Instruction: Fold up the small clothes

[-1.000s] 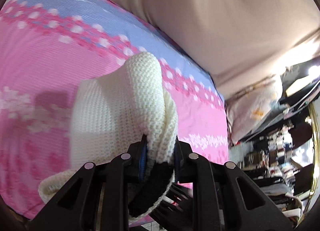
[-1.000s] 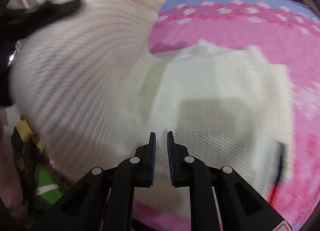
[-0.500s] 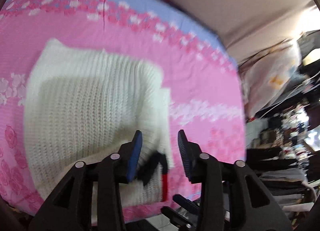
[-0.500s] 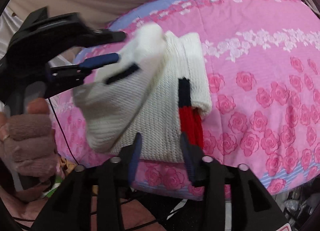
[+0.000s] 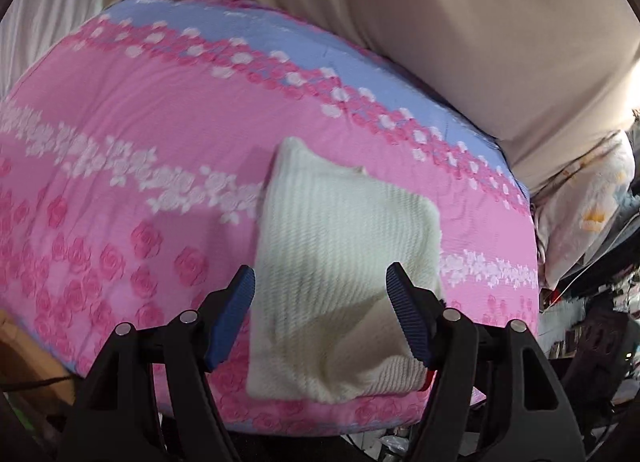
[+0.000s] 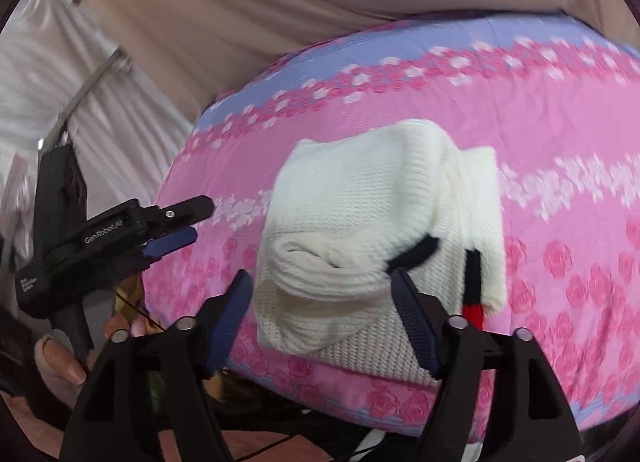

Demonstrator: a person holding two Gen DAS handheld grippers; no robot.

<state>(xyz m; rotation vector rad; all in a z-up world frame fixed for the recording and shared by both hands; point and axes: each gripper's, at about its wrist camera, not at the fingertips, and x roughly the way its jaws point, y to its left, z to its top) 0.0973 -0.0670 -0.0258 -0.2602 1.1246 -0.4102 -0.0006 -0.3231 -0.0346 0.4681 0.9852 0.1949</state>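
Both grippers have just been opening: the left gripper (image 5: 320,286) and right gripper (image 6: 322,288) gape empty. The folded cream knitted garment (image 6: 376,222) lies loose on the pink rose-patterned bed (image 6: 560,134).

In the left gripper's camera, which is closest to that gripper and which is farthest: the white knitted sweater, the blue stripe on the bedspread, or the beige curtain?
1. white knitted sweater: between the open left gripper fingers, lying free.
2. blue stripe: across the bedspread's far edge.
3. beige curtain: behind the bed, farthest.

My left tongs (image 5: 320,282) hide the sweater's (image 5: 340,254) near edge; clutter (image 5: 592,326) past the bed (image 5: 160,134) blurs beyond reading
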